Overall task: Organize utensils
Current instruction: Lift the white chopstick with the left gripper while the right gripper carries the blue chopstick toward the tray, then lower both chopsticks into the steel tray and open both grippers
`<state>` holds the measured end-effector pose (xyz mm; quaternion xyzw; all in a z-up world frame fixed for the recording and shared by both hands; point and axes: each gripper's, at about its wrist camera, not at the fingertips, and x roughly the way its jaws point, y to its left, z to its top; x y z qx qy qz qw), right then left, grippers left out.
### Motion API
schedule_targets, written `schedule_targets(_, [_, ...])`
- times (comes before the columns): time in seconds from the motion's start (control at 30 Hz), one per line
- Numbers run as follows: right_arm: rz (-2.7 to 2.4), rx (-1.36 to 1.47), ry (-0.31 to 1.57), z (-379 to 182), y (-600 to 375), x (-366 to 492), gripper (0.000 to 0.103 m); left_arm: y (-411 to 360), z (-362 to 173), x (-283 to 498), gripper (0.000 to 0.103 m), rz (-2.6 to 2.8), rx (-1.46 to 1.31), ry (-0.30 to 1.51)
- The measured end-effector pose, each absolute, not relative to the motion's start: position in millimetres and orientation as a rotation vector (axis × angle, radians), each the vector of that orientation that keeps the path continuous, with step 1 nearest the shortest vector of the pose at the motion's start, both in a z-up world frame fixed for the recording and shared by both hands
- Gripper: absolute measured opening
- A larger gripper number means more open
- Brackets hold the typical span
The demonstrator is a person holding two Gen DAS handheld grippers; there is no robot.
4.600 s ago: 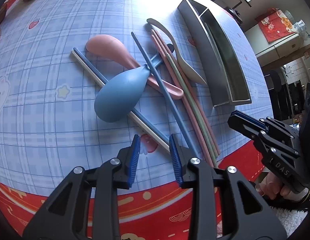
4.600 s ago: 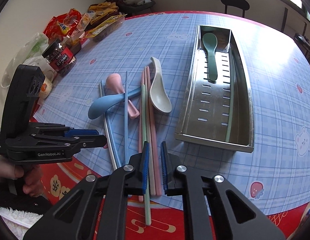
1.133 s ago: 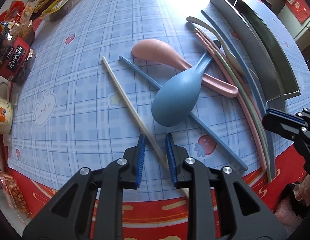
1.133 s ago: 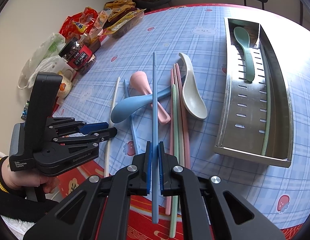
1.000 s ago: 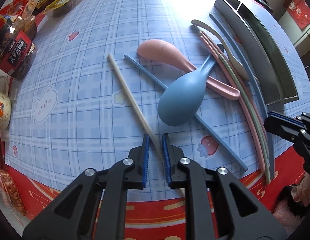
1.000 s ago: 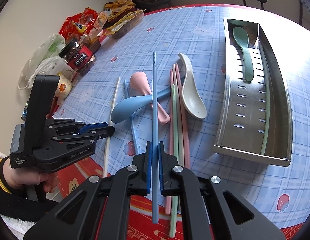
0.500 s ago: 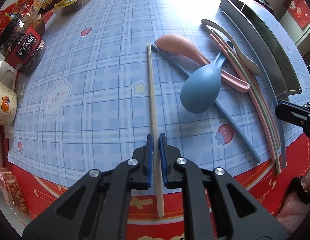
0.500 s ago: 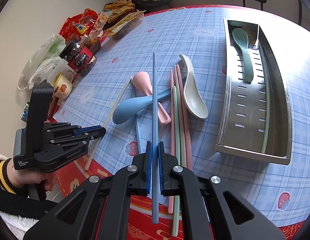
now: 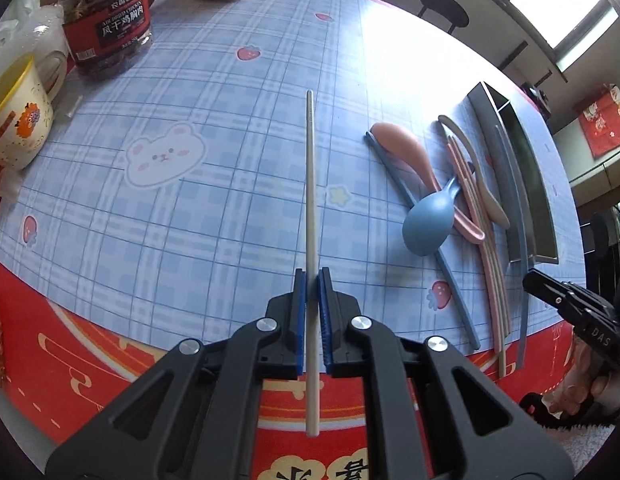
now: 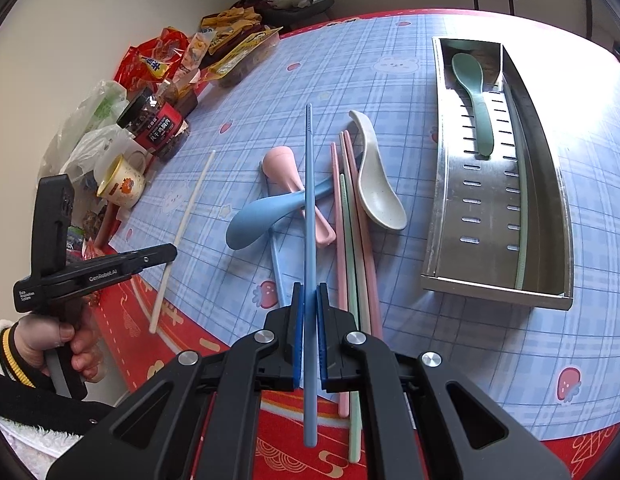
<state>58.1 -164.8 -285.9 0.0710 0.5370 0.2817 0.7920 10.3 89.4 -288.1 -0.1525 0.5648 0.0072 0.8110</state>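
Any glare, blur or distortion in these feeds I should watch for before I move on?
Left wrist view: window glare whitens the blue plaid tablecloth at the far edge; the white chopstick is sharp. Right wrist view: even light, a bright patch right of the metal utensil tray; fisheye bows its sides.

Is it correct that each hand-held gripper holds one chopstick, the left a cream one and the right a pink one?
Not quite. The right hand-held gripper holds a blue chopstick, not a pink one, as the right wrist view shows. The left hand-held gripper does hold a cream chopstick.
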Motion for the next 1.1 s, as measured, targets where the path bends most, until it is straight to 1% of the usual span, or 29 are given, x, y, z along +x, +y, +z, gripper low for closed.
schedule_targets(0.1, [0.607,0.163,1.144,-282.6,-166.5,57.2,0.007,92.1,-273.5,2.3,0.011,-0.014,-0.362,1.167])
schedule_targets(0.27, [0.609,0.162,1.137,-279.7,-165.7,57.2,0.007,90.1,-264.2,2.3,0.011,-0.063,-0.406,1.142])
schedule_targets(0.47, [0.597,0.176,1.133,-278.4,-171.9,56.6,0.007,61.3,-266.2,14.4,0.011,-0.096,-0.361,1.157])
schedule_targets(0.7, [0.546,0.217,1.125,-278.2,-187.3,58.4,0.007,59.4,-267.0,22.0,0.011,-0.109,-0.357,1.164])
schedule_targets(0.93, [0.497,0.284,1.095,-273.7,-211.0,68.1,0.007,60.4,-251.2,42.1,0.011,-0.129,-0.360,1.146])
schedule_targets(1.1, [0.441,0.339,1.079,-271.1,-231.6,81.0,0.007,44.0,-242.8,65.5,0.011,-0.182,-0.347,1.149])
